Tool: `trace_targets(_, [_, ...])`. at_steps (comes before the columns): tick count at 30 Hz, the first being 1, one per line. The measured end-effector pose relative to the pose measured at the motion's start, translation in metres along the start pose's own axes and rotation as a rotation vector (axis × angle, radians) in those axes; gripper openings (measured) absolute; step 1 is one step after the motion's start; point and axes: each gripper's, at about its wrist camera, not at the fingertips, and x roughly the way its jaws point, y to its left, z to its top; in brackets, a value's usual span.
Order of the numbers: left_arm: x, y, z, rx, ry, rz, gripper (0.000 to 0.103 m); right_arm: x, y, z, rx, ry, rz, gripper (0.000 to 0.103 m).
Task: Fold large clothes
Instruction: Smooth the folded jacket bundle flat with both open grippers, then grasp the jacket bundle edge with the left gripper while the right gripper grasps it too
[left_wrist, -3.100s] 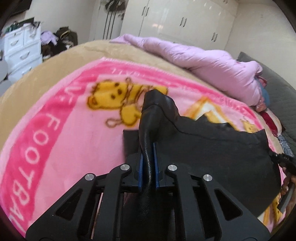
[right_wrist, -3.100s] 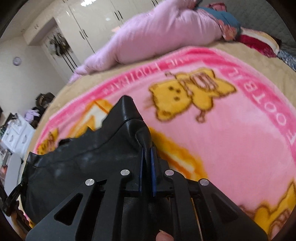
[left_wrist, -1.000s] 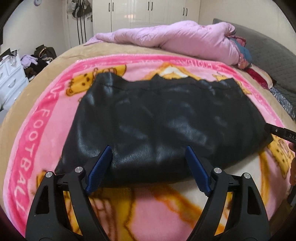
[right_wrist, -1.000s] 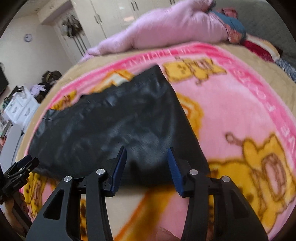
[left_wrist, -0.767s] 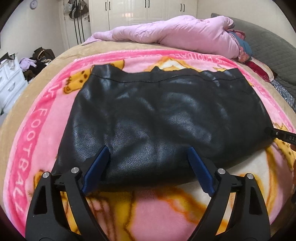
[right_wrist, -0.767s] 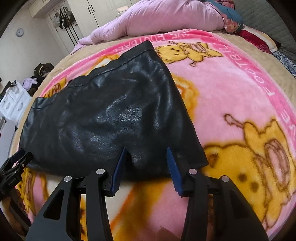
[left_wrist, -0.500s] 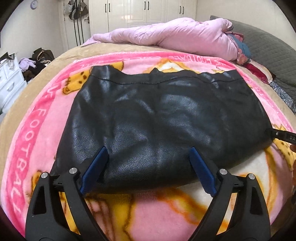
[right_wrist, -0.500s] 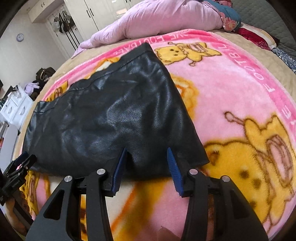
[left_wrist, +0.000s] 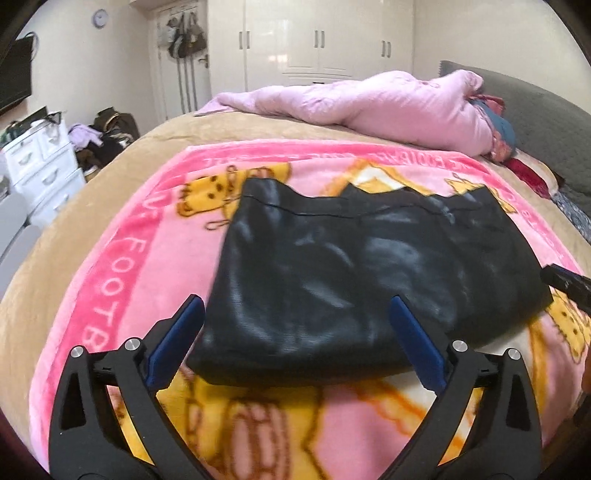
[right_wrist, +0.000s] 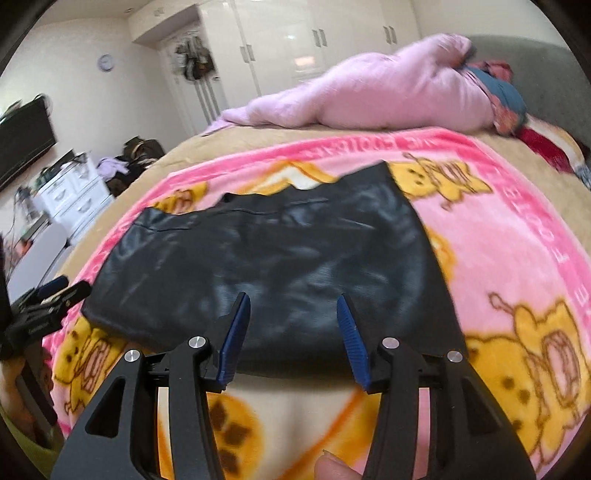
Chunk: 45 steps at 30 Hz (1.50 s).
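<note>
A black leather garment (left_wrist: 362, 273) lies folded flat on a pink cartoon blanket (left_wrist: 122, 258) on the bed. It also shows in the right wrist view (right_wrist: 280, 258). My left gripper (left_wrist: 295, 328) is open and empty, held above the garment's near left edge. My right gripper (right_wrist: 293, 321) is open and empty, above the garment's near edge. The right gripper's tip shows at the right edge of the left wrist view (left_wrist: 565, 282). The left gripper shows at the left edge of the right wrist view (right_wrist: 48, 299).
A heaped pink duvet (left_wrist: 369, 107) lies at the far side of the bed, with a grey headboard (left_wrist: 535, 110) to the right. White drawers (left_wrist: 40, 166) and piled bags (left_wrist: 110, 129) stand off the bed's left. White wardrobes (left_wrist: 314, 40) line the back wall.
Both grippers let go of the garment, which now lies flat. In the last second both have pulled back and lifted; the right one has opened wider.
</note>
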Motion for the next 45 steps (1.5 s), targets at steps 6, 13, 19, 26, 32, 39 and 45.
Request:
trace_targets(6, [0.003, 0.022, -0.004, -0.054, 0.011, 0.015, 0.093, 0.004, 0.034, -0.001, -0.076, 0.002, 0.034, 0.047])
trace_targets(13, [0.011, 0.04, -0.011, -0.089, 0.027, 0.027, 0.093, 0.015, 0.058, -0.002, -0.121, 0.019, 0.061, 0.047])
trace_targets(19, [0.017, 0.051, -0.017, -0.114, 0.041, 0.03, 0.093, 0.024, 0.076, -0.005, -0.16, 0.033, 0.09, 0.047])
trace_targets(26, [0.028, 0.065, -0.022, -0.185, 0.085, -0.052, 0.093, 0.033, 0.091, -0.011, -0.198, 0.063, 0.109, 0.033])
trace_targets(32, [0.068, 0.074, -0.025, -0.318, 0.179, -0.193, 0.093, 0.074, 0.074, -0.02, -0.115, 0.214, 0.112, 0.013])
trace_targets(39, [0.091, 0.068, -0.029, -0.391, 0.164, -0.27, 0.068, 0.093, 0.061, -0.029, -0.052, 0.269, 0.132, 0.013])
trace_targets(45, [0.073, 0.07, -0.02, -0.388, 0.098, -0.284, 0.039, 0.088, 0.062, -0.016, -0.069, 0.304, 0.158, 0.014])
